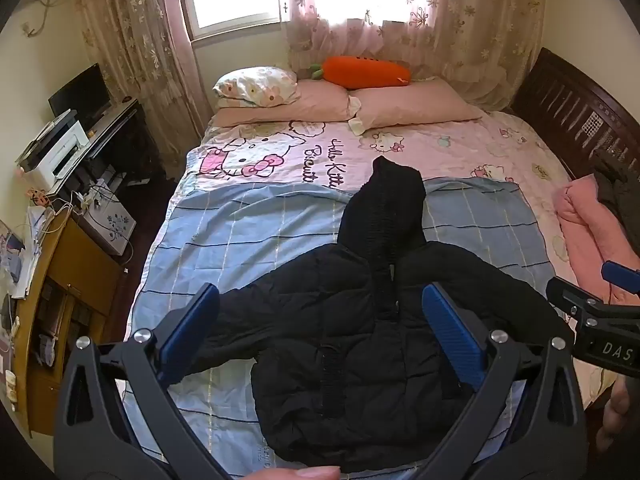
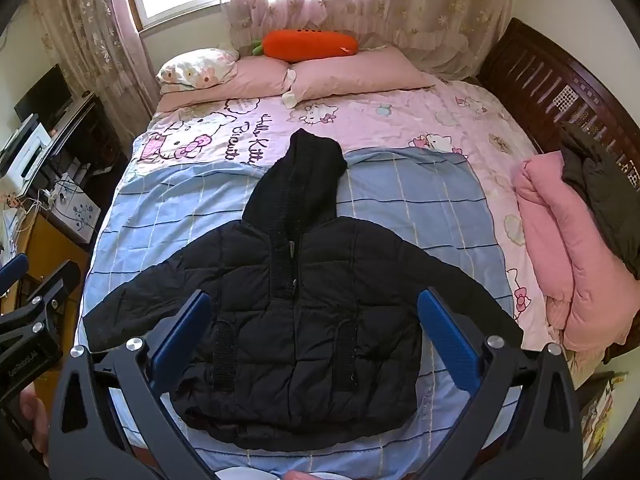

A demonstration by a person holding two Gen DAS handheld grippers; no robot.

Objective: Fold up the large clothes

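Note:
A black hooded puffer jacket [image 1: 352, 344] lies spread flat, front up, on the blue checked sheet [image 1: 248, 224] of the bed; it also shows in the right wrist view [image 2: 304, 320], sleeves out to both sides and hood pointing toward the pillows. My left gripper [image 1: 320, 320] is open and empty, held above the jacket's near half. My right gripper [image 2: 316, 328] is open and empty above the jacket's lower body. The right gripper shows at the right edge of the left wrist view [image 1: 600, 312], the left gripper at the left edge of the right wrist view [image 2: 28, 304].
Pink pillows [image 2: 340, 72] and an orange carrot plush [image 2: 312, 44] lie at the bed's head. A folded pink garment [image 2: 568, 248] with a dark garment [image 2: 604, 196] on it lies on the bed's right side by a dark wooden bed frame [image 2: 536, 80]. A cluttered desk with a printer [image 1: 56, 148] stands left.

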